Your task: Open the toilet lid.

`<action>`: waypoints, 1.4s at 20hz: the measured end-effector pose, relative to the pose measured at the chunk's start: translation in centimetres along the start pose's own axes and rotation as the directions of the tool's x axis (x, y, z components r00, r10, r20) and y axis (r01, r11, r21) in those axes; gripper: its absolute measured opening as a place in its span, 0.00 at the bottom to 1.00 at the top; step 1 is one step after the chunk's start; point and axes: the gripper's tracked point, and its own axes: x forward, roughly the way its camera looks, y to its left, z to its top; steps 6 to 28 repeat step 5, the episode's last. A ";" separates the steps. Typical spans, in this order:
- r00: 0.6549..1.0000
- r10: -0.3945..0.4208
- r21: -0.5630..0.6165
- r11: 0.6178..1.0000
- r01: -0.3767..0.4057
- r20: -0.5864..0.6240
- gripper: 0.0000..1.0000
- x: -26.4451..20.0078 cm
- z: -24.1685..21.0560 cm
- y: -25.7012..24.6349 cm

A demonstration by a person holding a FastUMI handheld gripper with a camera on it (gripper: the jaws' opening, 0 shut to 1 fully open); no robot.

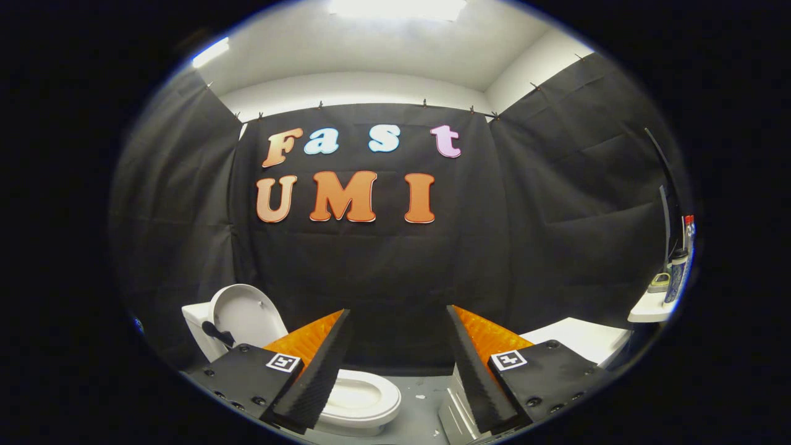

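Inside a booth draped in black cloth, a handheld gripper [395, 321] hangs in open air with its two fingers [315, 371] spread wide apart, nothing between them and nothing pressed by either. Each finger is dark and wedge-shaped, faced with a ribbed black pad and backed by orange plastic, and each carries a small square black-and-white marker [283, 362] on its base plate.

Low and to the left of the gripper stands a small white toilet [355, 402]. Its lid [247, 315] is already raised, leaning upright against the white tank [196, 321] behind it, with the underside of the lid facing the room. The oval seat [364, 386] lies down flat over the bowl, partly hidden behind the left finger, whose tip reaches across the seat's near side in the picture; whether it touches cannot be told. A dark piece sits at the hinge where the lid meets the tank.

The toilet rests on a grey floor [420, 402]. To the right, beyond the right finger, a flat white surface [581, 340] shows, and farther right a white shelf [649, 308] holds a few bottles [678, 275] and a small object beside them. Overhead, a bright ceiling light [395, 7] glows above the white upper walls.
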 end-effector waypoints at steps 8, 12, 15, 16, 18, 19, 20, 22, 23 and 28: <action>1.000 0.015 0.007 1.000 -0.016 0.008 0.96 -0.2 0.7 0.6; 1.000 0.015 0.007 1.000 -0.016 0.008 0.96 -0.2 0.7 0.6; 1.000 0.015 0.007 1.000 -0.016 0.008 0.96 -0.2 0.7 0.6; 1.000 0.015 0.007 1.000 -0.016 0.008 0.96 -0.2 0.7 0.6; 1.000 0.015 0.007 1.000 -0.016 0.008 0.96 -0.2 0.7 0.6; 1.000 0.015 0.007 1.000 -0.016 0.008 0.96 -0.2 0.7 0.6; 1.000 0.015 0.007 1.000 -0.016 0.008 0.96 -0.2 0.7 0.6; 1.000 0.015 0.007 1.000 -0.016 0.008 0.96 -0.2 0.7 0.6; 1.000 0.015 0.007 1.000 -0.016 0.008 0.96 -0.2 0.7 0.6; 1.000 0.015 0.007 1.000 -0.016 0.008 0.96 -0.2 0.7 0.6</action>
